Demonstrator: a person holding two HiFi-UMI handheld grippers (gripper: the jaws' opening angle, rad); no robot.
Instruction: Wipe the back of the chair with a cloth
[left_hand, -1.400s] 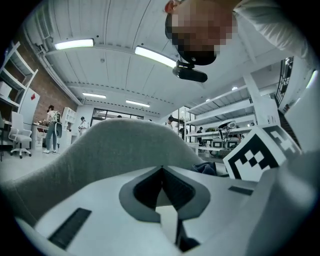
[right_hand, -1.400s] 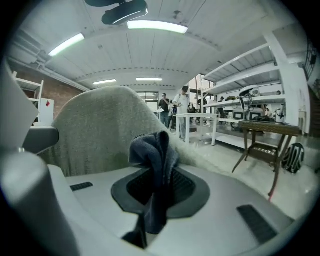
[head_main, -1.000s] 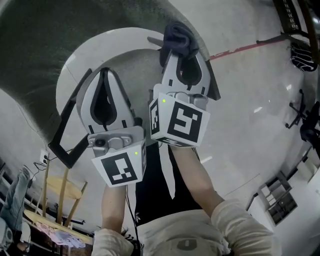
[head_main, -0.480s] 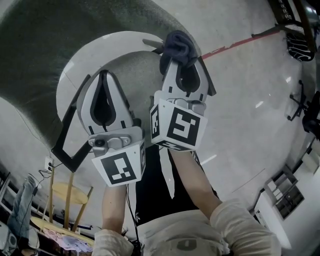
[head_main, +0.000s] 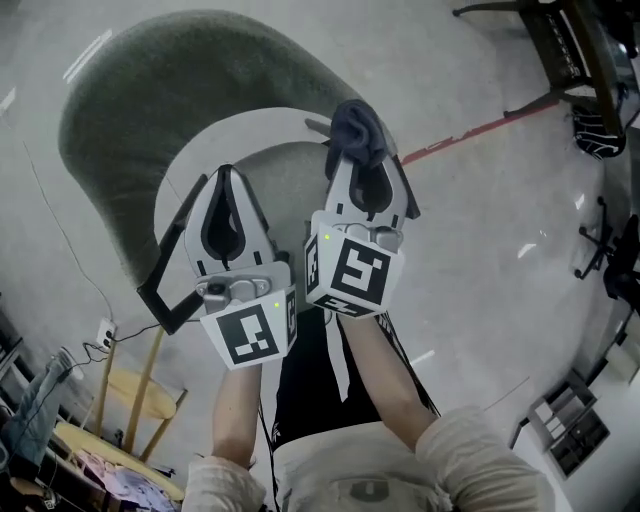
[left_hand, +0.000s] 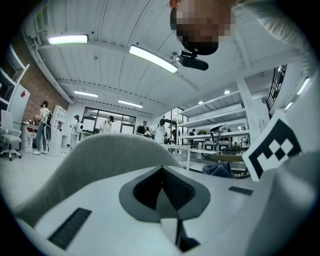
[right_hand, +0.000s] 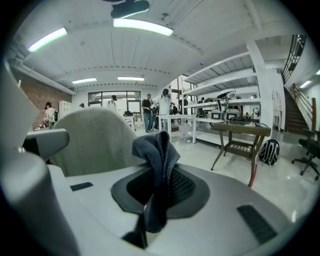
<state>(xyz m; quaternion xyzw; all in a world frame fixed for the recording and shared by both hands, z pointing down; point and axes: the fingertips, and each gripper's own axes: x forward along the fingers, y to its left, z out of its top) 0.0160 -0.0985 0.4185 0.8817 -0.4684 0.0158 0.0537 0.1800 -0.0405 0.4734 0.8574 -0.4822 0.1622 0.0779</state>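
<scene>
1. Forearms, lower centre of the head view: the left forearm (head_main: 235, 410) and right forearm (head_main: 385, 365) rise side by side from light sleeves, elbows bent and wrists close together. This pose carries both tools ahead of the body at nearly one height, which reads as an approach stance.
2. Marker cubes: the left cube (head_main: 250, 335) and right cube (head_main: 358, 275) sit at the wrist ends, faces turned toward the head camera.
3. Left gripper (head_main: 224, 178) (left_hand: 162, 170), centre-left of the frame: the jaws are pressed together with nothing between them. It is probably the idle partner, held just beside the working tool and pointed the same way.
4. Right gripper (head_main: 352, 155) (right_hand: 156, 182), just right of centre and slightly higher in the frame: the jaws are clenched on the cloth.
5. Cloth (head_main: 355, 122) (right_hand: 157, 150): dark blue, pinched by its lower fold between the right jaws. The bunched free end stands beyond the tips, probably so that fabric rather than plastic meets the surface.
6. Chair (head_main: 150, 90) (left_hand: 107, 155) (right_hand: 95, 137): its grey-green upholstered back fills the upper left of the head view, beyond both tools. In each gripper view it stands ahead and left of centre. No contact with the cloth is visible, so wiping appears not yet begun.
7. Background: a pale floor with a red line (head_main: 470, 128) at upper right. A wooden table (right_hand: 242, 131) stands at the right of the right gripper view, well apart from the chair.
</scene>
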